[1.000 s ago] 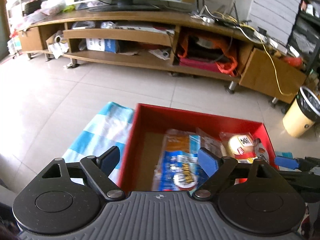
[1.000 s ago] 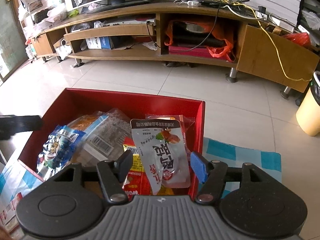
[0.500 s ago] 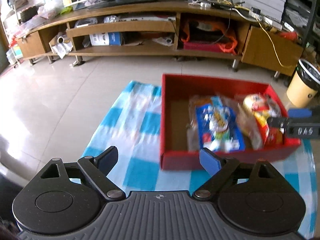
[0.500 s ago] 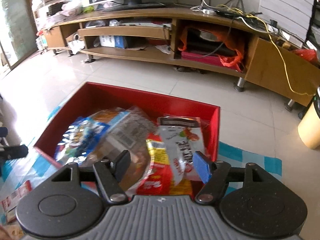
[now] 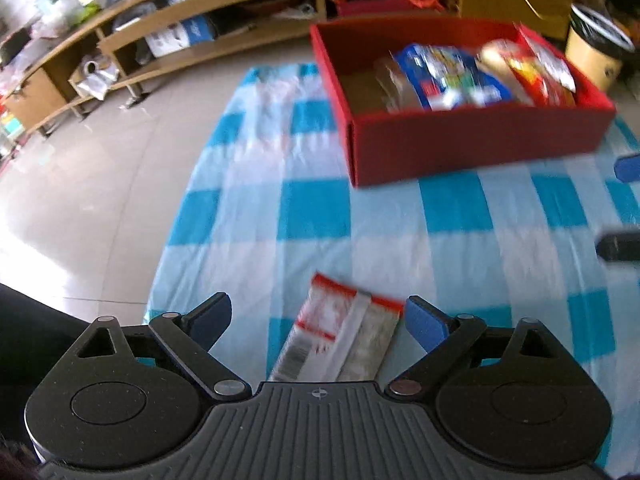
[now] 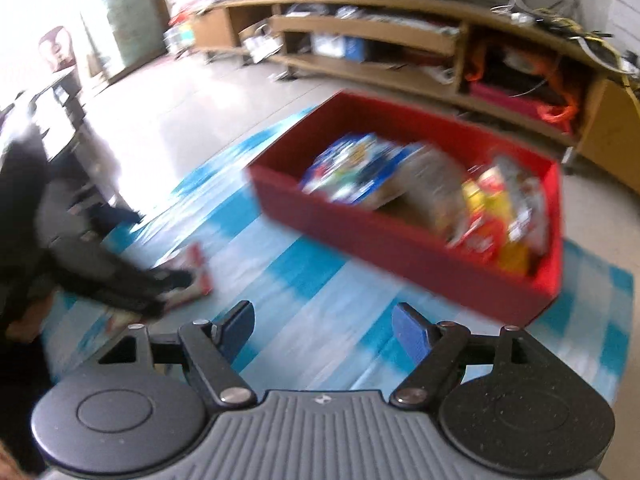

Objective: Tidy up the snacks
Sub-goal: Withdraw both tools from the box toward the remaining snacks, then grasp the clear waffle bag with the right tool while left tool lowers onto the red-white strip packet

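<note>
Left gripper [image 5: 318, 318] has been opening wide over a loose packet [image 5: 340, 340] on the cloth [image 5: 312, 208]. Right gripper [image 6: 324, 320] has been opening too, nothing in it. Red box [image 5: 472, 148] of snacks sits beyond.

The right wrist view is smeared by motion: the snack packets [image 6: 420, 196] in the red box [image 6: 400, 248] run together into streaks of colour, and no print on them can be read. At the left of that view the left gripper [image 6: 120, 276] is a dark blur that covers part of a red-and-white packet [image 6: 196, 276]. In the left wrist view the near end of that packet [image 5: 340, 340] is hidden behind the gripper's body, and its lettering is too soft to read. At the right edge the right gripper [image 5: 624, 204] is cut off, with only a blue pad and a dark fingertip showing. The far shelf's contents [image 5: 176, 36] are too blurred to name.
</note>
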A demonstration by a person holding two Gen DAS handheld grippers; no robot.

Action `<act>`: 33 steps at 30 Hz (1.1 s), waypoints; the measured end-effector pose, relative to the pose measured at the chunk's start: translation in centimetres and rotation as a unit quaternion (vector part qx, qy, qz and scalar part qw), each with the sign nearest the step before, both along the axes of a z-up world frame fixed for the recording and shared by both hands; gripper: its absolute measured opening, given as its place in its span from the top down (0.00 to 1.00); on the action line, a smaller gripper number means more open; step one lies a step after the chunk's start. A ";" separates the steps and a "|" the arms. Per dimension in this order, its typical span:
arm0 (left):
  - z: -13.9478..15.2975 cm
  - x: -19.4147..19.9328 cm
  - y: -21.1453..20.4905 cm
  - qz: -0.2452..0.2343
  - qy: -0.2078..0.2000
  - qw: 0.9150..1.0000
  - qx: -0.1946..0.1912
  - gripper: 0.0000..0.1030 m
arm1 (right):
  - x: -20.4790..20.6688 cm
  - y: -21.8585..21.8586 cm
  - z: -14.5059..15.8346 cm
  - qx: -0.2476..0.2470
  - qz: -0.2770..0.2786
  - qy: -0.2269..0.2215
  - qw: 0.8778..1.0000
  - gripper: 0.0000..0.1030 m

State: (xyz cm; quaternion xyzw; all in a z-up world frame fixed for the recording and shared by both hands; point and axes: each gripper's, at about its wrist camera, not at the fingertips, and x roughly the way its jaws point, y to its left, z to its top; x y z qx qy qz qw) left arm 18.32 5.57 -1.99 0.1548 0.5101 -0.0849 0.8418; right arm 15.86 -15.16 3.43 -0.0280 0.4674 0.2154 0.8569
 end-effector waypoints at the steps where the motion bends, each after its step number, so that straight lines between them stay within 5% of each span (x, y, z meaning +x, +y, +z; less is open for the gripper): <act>1: -0.3 -0.1 0.0 -0.005 0.003 1.000 0.003 0.07 | -0.9 0.6 -0.2 0.000 0.010 0.004 1.000 0.26; 9: -2.1 0.5 -0.2 -0.014 0.030 0.999 0.009 0.13 | -6.5 4.9 -1.4 0.017 0.090 0.036 0.995 0.26; 12: -2.0 0.8 0.1 -0.004 0.046 0.999 -0.015 0.25 | -8.0 6.5 -1.7 0.020 0.128 0.044 0.991 0.25; 23: -1.5 -2.7 0.8 0.003 0.078 0.996 -0.031 0.36 | -8.7 7.5 -4.0 -0.032 0.166 0.055 0.984 0.25; 28: -1.5 -3.2 1.4 0.001 0.087 0.996 -0.020 0.28 | -8.8 8.2 -4.4 -0.046 0.191 0.057 0.979 0.25; 31: -1.9 -3.1 1.3 0.004 0.079 0.997 0.003 0.15 | -8.2 8.5 -4.6 -0.026 0.147 0.076 0.986 0.25; 33: -1.8 -2.6 1.3 0.005 0.085 0.996 -0.002 0.18 | -8.1 8.8 -5.0 0.000 0.096 0.091 0.991 0.25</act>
